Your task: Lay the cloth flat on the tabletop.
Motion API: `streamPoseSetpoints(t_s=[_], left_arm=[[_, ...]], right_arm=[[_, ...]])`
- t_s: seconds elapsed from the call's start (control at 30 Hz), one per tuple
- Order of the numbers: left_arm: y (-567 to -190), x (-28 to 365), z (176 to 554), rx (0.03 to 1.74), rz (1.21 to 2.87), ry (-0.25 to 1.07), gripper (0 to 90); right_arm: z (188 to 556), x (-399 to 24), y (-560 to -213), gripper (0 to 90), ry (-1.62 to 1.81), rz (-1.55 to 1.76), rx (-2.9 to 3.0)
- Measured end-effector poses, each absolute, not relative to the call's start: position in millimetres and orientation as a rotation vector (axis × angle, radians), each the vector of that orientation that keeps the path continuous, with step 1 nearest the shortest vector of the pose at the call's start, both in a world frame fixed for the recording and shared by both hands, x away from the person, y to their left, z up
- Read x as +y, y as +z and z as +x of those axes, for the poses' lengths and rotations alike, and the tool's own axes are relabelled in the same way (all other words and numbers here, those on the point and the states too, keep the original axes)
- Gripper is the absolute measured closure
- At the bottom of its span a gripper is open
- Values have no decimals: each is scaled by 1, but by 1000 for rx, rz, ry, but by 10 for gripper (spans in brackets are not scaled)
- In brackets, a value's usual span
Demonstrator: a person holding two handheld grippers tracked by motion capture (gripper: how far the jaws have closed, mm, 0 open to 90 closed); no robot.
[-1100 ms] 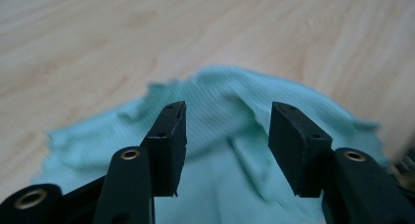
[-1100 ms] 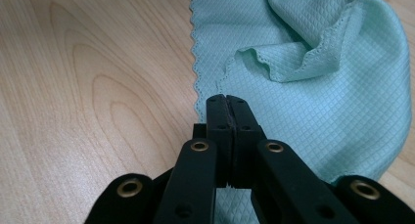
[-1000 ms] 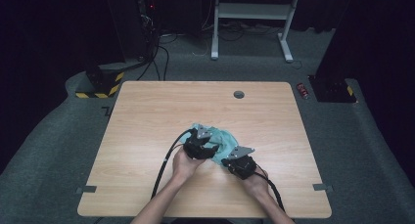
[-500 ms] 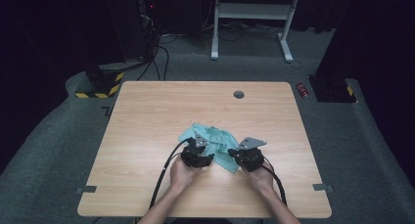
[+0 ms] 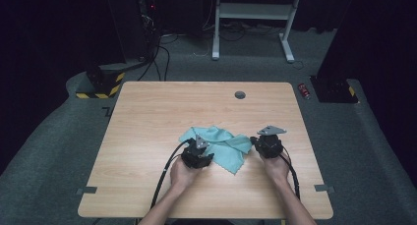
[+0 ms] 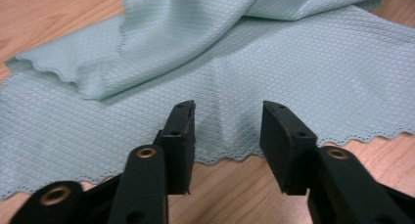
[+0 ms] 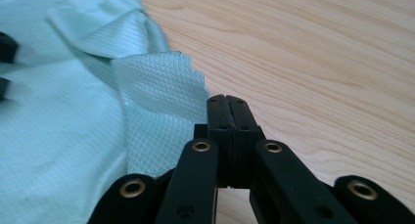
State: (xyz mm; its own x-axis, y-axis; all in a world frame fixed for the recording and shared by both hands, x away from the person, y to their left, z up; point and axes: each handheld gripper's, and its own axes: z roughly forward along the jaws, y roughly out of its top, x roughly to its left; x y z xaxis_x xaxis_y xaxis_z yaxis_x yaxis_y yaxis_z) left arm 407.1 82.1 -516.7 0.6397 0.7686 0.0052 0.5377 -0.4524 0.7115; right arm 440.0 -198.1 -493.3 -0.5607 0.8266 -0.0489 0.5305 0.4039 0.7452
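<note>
A teal waffle-weave cloth [image 5: 221, 142] lies partly folded on the wooden table [image 5: 196, 102], near its front. My left gripper [image 5: 202, 147] rests at the cloth's near-left edge. In the left gripper view its jaws [image 6: 227, 112] stand apart over the scalloped hem of the cloth [image 6: 293, 62], and they have just been closing. A small ridge of fabric rises between them, and the pads do not press it. My right gripper [image 5: 255, 142] is at the cloth's right corner. Its jaws [image 7: 227, 100] are shut, and the raised corner of the cloth [image 7: 161, 111] runs in against them.
A round cable hole [image 5: 240, 95] sits near the table's far edge. On the carpet beyond are a white desk frame [image 5: 251, 11], a yellow-and-black striped base [image 5: 101, 85] and a small red object [image 5: 305, 91]. Bare wood lies all around the cloth.
My right gripper has moved right, away from the left one, and the cloth has spread out toward it. The left gripper has stayed at the cloth's near edge.
</note>
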Motion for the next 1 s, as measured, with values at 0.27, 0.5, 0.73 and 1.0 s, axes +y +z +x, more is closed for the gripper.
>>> streamPoseSetpoints(t_s=[0.27, 0.5, 0.73, 1.0], left_arm=[[-516, 83, 407, 1016, 2167, 440, 706], [-507, 68, 397, 951, 2101, 344, 495], [-510, 32, 390, 852, 2182, 309, 450], [-515, 28, 391, 828, 2234, 352, 631]], right_arm=[[435, -205, -485, 797, 1025, 1197, 2220], [419, -190, -478, 719, 1079, 1048, 2287], [420, -174, -487, 616, 1029, 1019, 2356], [429, -170, -501, 755, 881, 1021, 2414]])
